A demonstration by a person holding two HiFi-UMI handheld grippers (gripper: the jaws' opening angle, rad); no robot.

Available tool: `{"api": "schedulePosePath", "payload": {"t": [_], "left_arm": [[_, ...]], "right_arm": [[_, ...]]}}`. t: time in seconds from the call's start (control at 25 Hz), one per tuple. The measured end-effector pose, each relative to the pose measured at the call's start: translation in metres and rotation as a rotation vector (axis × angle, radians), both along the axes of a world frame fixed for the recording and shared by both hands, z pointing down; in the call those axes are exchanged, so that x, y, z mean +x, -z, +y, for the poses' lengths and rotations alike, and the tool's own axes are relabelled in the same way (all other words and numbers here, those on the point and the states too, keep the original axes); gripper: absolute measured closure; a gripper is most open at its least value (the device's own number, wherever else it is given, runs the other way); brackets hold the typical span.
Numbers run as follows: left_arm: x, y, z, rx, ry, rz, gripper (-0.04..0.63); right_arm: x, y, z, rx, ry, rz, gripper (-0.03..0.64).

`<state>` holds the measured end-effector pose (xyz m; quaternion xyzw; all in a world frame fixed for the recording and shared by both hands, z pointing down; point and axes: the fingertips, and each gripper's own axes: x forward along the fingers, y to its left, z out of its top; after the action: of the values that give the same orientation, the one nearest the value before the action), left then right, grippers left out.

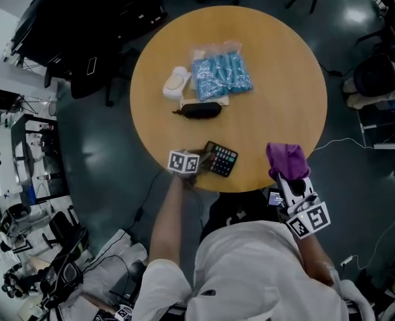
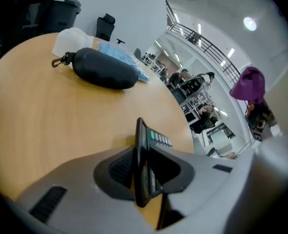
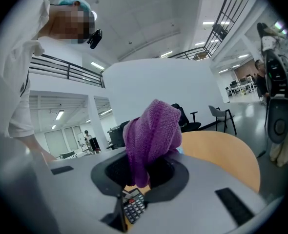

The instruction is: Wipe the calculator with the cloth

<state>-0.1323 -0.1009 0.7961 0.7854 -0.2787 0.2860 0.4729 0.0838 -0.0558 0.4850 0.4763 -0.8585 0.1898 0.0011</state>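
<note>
The black calculator [image 1: 221, 159] sits near the round table's front edge. My left gripper [image 1: 201, 166] grips its left end. In the left gripper view the calculator [image 2: 143, 165] stands edge-on between the jaws of the left gripper [image 2: 146, 179], which is shut on it, with its keys facing right. To the right, just off the table's edge, my right gripper [image 1: 288, 179] is shut on a purple cloth [image 1: 286, 159]. In the right gripper view the cloth [image 3: 151, 135] bunches up out of the right gripper [image 3: 144, 172], and the calculator [image 3: 134, 206] shows below it.
On the wooden table [image 1: 278, 79], farther back, lie a black pouch [image 1: 201, 110], a clear bag of blue packets [image 1: 221, 72] and a white object [image 1: 176, 82]. The pouch [image 2: 105, 69] is beyond the calculator. Dark office chairs stand around the table.
</note>
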Motion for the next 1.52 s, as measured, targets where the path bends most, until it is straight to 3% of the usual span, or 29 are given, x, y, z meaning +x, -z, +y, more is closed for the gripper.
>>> {"api": "schedulePosePath", "payload": {"t": [0.2, 0.36, 0.48, 0.6, 0.72, 0.88, 1.0, 1.24, 1.52], "left_arm": [[0.001, 0.014, 0.009, -0.033, 0.136, 0.107, 0.541], [-0.002, 0.029, 0.024, -0.026, 0.351, 0.162, 0.545], [0.002, 0.067, 0.034, 0.031, 0.548, 0.237, 0.545], [0.02, 0.128, 0.036, 0.148, 0.644, 0.278, 0.545], [0.044, 0.193, 0.031, 0.277, 0.655, 0.301, 0.545], [0.076, 0.259, 0.024, 0.514, 0.548, 0.259, 0.545], [0.088, 0.285, 0.028, 0.619, 0.482, 0.23, 0.545], [0.086, 0.294, 0.042, 0.587, 0.527, 0.29, 0.546], [0.088, 0.288, 0.052, 0.552, 0.562, 0.326, 0.546]], "right_arm": [[0.009, -0.003, -0.005, -0.002, -0.004, -0.003, 0.554], [0.014, -0.009, -0.007, -0.005, 0.0, 0.01, 0.554], [0.01, -0.015, -0.005, -0.008, 0.03, 0.038, 0.554], [-0.007, -0.016, -0.002, -0.01, 0.087, 0.065, 0.554], [-0.037, -0.007, 0.002, -0.009, 0.182, 0.065, 0.554], [-0.078, 0.008, 0.007, 0.022, 0.305, 0.083, 0.554], [-0.094, 0.011, 0.005, 0.022, 0.344, 0.112, 0.554], [-0.092, 0.002, 0.002, -0.058, 0.344, 0.116, 0.554], [-0.061, -0.011, -0.004, -0.12, 0.26, 0.094, 0.554]]}}
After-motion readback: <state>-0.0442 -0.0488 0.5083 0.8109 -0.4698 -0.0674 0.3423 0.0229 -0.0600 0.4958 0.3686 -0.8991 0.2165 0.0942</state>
